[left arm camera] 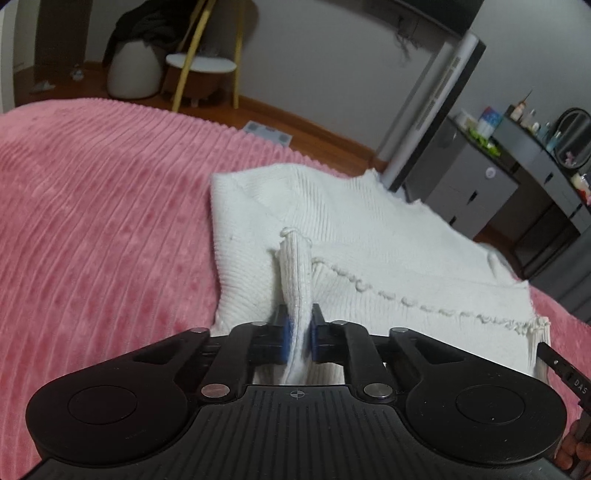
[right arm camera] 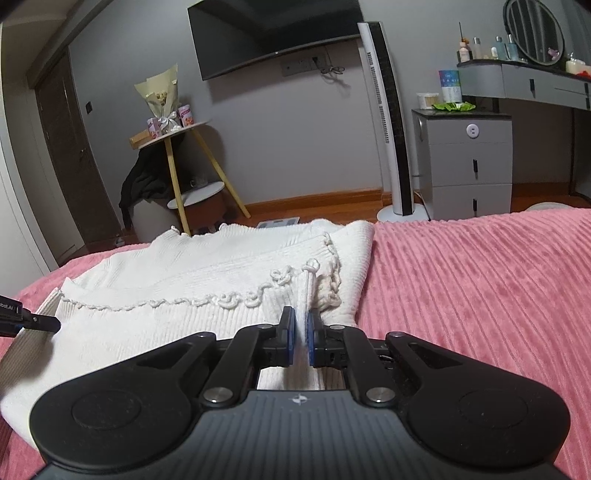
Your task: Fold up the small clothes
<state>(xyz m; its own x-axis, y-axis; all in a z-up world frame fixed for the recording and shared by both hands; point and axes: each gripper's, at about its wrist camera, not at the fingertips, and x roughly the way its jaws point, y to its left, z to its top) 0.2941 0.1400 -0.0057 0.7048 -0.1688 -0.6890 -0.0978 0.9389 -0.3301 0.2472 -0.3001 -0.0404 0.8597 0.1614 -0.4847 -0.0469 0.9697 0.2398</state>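
Note:
A small white ribbed knit garment with a ruffled trim lies on a pink ribbed bedspread. My left gripper is shut on a pinched fold of the garment near its left side. In the right wrist view the same garment lies spread to the left, and my right gripper is shut on a pinched fold near its right edge. The tip of the other gripper shows at the far left of the right wrist view.
The pink bedspread stretches to the right. Beyond the bed's far edge stand a tower fan, a grey drawer unit, a yellow-legged side table and a wall TV.

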